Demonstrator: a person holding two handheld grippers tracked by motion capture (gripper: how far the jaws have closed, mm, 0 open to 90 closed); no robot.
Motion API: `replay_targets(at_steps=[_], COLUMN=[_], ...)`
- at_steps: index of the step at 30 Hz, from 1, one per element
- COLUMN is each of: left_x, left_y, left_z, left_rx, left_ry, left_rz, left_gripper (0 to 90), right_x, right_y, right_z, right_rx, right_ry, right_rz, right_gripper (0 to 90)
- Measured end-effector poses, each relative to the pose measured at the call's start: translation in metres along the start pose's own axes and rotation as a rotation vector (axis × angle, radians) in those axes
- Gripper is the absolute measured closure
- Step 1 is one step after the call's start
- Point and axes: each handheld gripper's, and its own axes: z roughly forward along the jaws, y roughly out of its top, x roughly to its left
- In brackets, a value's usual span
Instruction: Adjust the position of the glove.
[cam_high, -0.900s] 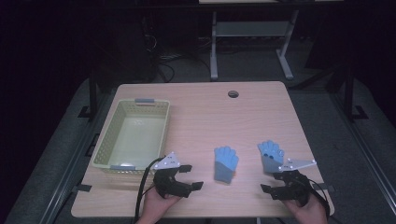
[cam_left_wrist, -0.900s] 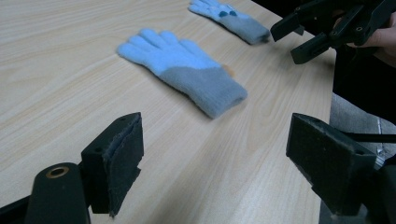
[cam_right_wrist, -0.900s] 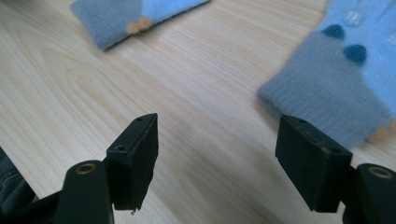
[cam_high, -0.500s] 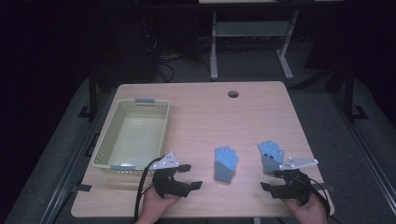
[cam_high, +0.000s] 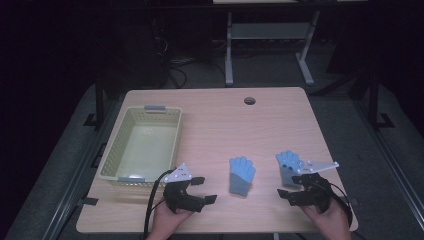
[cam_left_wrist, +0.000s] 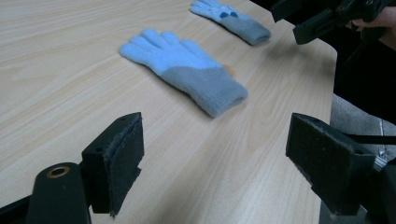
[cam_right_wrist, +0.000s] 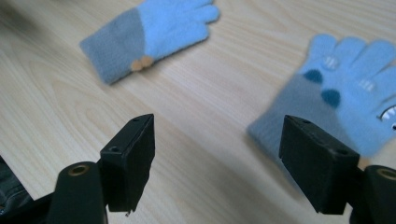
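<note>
Two black hand-held grippers, left gripper (cam_high: 200, 190) and right gripper (cam_high: 290, 187), rest wide open and empty at the near edge of the wooden table (cam_high: 220, 120), likely poised to grasp the two blue knitted gloves, one (cam_high: 241, 175) between them and one (cam_high: 288, 165) just beyond the right gripper, perhaps for the pale yellow plastic basket (cam_high: 112, 160) at left.

A pale yellow-green basket (cam_high: 141, 145) with slotted walls sits on the left half of the light wood table (cam_high: 225, 125), its inside bare. A small round hole (cam_high: 249, 100) is cut through the tabletop near the far edge, right of centre. Beyond the table, on the dark floor, stand the white legs of another frame (cam_high: 270, 45), with cables (cam_high: 172, 62) lying to their left.
</note>
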Motion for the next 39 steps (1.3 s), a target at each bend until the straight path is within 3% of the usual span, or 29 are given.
replay_targets(at_steps=[5, 15, 22, 27, 34, 39], left_x=[-0.001, -0.001, -0.001, -0.001, -0.001, -0.002], left_y=[0.0, -0.001, 0.0, 0.0, -0.001, 0.0], left_z=[0.001, 0.001, 0.002, 0.002, 0.004, 0.004], left_rx=[0.003, 0.004, 0.004, 0.01, 0.002, 0.003], left_ry=[-0.005, -0.005, -0.009, -0.01, -0.014, -0.014], left_rz=[-0.001, 0.002, 0.008, 0.022, 0.001, 0.009], left_gripper=[18.8, 18.9, 18.9, 18.9, 18.9, 18.9], right_x=[-0.006, -0.024, -0.033, -0.041, -0.051, -0.059], right_y=[0.012, 0.025, 0.032, 0.039, 0.047, 0.054], right_z=[0.0, 0.004, 0.002, 0.003, 0.004, 0.009], right_rx=[0.012, 0.052, 0.081, 0.097, 0.122, 0.151], right_ry=[-0.006, -0.006, -0.019, -0.024, -0.032, -0.039], right_rz=[-0.01, 0.023, 0.02, 0.027, 0.033, 0.043], right_gripper=[26.4, 26.6, 27.3, 29.9, 35.7, 39.1])
